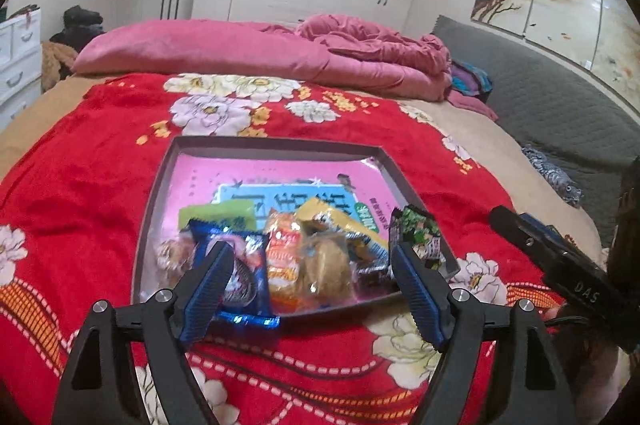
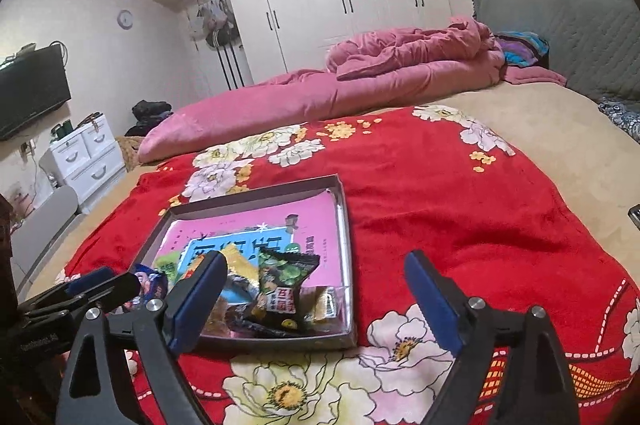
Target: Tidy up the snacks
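Observation:
A shallow grey box (image 1: 276,145) with a pink printed bottom lies on the red floral blanket (image 1: 100,153). Several snack packets are piled at its near edge: a blue packet (image 1: 248,265) hanging over the rim, an orange one (image 1: 282,253), a tan pastry (image 1: 326,265), a yellow one (image 1: 332,215) and a black-green one (image 1: 420,229). My left gripper (image 1: 310,265) is open and empty, just above the pile. My right gripper (image 2: 316,277) is open and empty at the box's (image 2: 344,225) near right corner, by the black-green packet (image 2: 284,285).
A pink quilt (image 1: 240,53) and crumpled bedding lie along the far side of the bed. A grey headboard (image 1: 540,97) stands at the right. White drawers (image 2: 86,153) and a TV (image 2: 32,89) stand to the left. The right gripper shows in the left wrist view (image 1: 560,261).

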